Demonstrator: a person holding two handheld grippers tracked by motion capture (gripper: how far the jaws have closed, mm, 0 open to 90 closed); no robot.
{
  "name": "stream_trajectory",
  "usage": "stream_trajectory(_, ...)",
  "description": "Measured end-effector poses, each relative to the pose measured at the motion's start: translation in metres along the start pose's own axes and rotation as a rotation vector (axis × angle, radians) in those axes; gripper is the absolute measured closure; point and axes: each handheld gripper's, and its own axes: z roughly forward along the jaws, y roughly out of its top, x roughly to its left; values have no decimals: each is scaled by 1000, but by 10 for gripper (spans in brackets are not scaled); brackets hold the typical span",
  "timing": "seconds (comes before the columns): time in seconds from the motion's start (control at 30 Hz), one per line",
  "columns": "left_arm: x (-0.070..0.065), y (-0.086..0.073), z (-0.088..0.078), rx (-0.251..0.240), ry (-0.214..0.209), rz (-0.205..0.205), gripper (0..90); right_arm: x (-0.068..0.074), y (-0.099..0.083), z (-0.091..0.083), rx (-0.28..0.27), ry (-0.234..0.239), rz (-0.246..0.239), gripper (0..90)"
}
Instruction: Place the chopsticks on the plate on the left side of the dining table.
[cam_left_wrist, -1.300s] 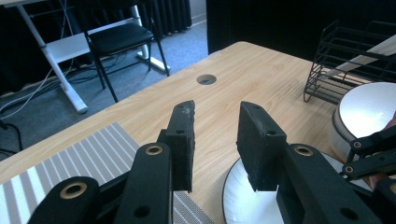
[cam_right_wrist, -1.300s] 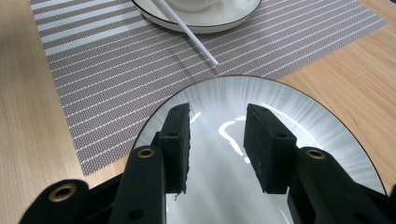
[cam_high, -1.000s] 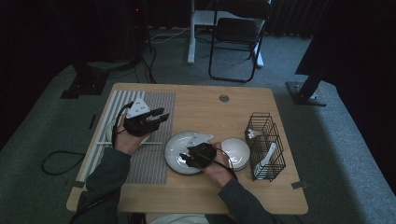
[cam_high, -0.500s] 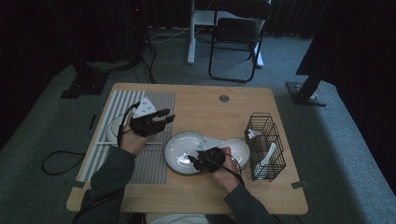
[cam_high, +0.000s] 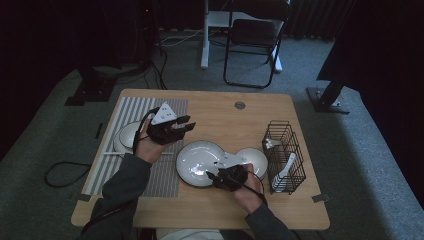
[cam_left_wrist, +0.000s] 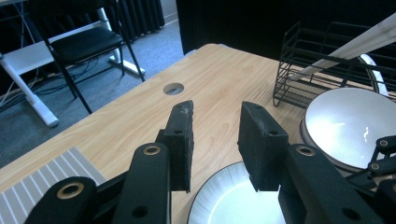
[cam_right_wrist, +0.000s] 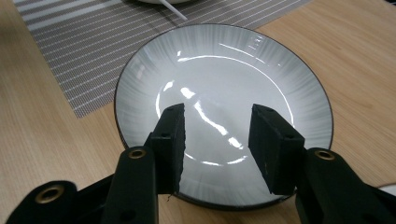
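- My right gripper (cam_right_wrist: 217, 149) hangs empty, jaws apart, over the plate's (cam_right_wrist: 224, 84) near rim, mid-table.
- My left gripper (cam_left_wrist: 215, 144), also parted and empty, hovers beyond its far-left rim.

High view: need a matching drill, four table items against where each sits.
Things:
1. large plate
2. small bowl
3. wire basket
4. striped mat

Places:
A. far right of the table, holding white utensils
B. left part of the table, under the left tool
C. between the plate and the basket
D. table middle, just ahead of the right tool

Pairs: 1-D, 2-C, 3-A, 4-B
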Motion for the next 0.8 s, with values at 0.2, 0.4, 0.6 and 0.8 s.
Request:
stream_trajectory(0.2, -5, 5, 7, 2, -17, 11, 653, 2, -8, -4, -7, 1, 14, 555)
stream_trajectory(0.4, -10, 9, 14, -2, -36, 21, 652, 2, -15, -5, -5, 8, 31, 554)
stream_trajectory(0.6, -13, 12, 20, 0, -50, 26, 649, 3, -22, -10, -9, 9, 49, 553)
stream_trajectory(0.8, -18, 16, 27, 1, -65, 35, 649, 4, -27, -12, -6, 12, 52, 548)
